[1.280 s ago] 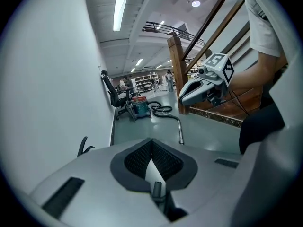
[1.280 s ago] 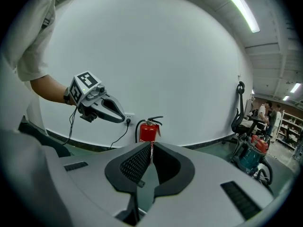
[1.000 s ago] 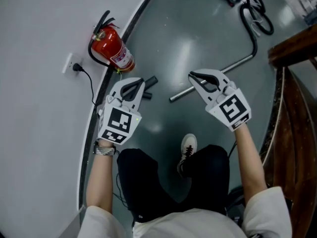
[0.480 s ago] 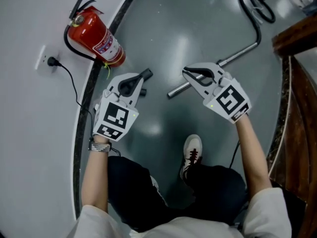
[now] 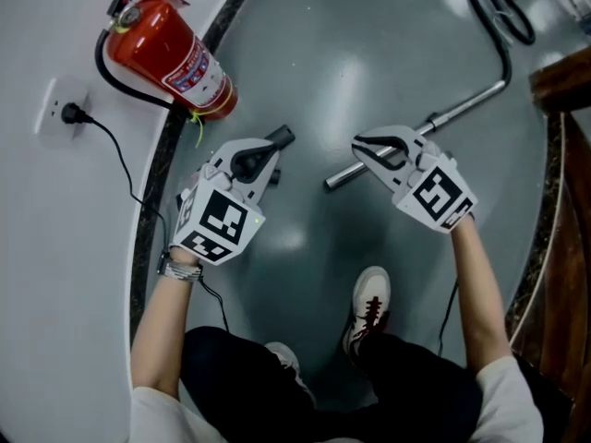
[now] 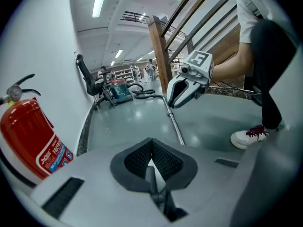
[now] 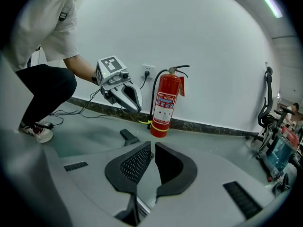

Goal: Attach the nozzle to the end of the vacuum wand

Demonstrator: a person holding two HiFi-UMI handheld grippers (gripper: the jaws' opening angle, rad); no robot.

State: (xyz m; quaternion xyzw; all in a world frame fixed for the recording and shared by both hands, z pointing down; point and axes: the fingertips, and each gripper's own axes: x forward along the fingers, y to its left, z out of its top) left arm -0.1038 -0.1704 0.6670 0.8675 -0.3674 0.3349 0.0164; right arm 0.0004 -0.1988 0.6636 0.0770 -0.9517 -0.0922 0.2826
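Vacuum wand (image 5: 466, 109): lies flat on the grey floor (image 5: 305, 53), well out from the floor's wall edge, with its open end turned toward that edge and its far end bending away toward the top right. Carries nothing on the open end.

Fire extinguisher (image 5: 166, 58): stands against the wall at the floor's edge, well apart from the wand.

Left gripper (image 5: 266, 162): clenched on nothing, with the pads meeting at the tips in the left gripper view. Hangs just beside the nozzle, tips aimed at it. Impossible to tell whether touching or just clear.

Right gripper (image 5: 357, 144): likewise closed down to a thin slit, and empty. Hangs above the wand near its open end, and looks clear of the tube in the left gripper view.

White shoe (image 5: 371, 301): planted on the floor on the person's side of the wand's open end.

Nozzle (image 5: 280, 138): small, dark, lying on the floor between the extinguisher and the wand's open end, nearer the wall edge. Apart from the wand, not joined.

Progress, as a judgement: nothing attached, nothing gripped, only the approach in hand. Left to do: open both sets of jaws, take up nozzle and wand, line the nozzle's socket with the tube end, and push home.
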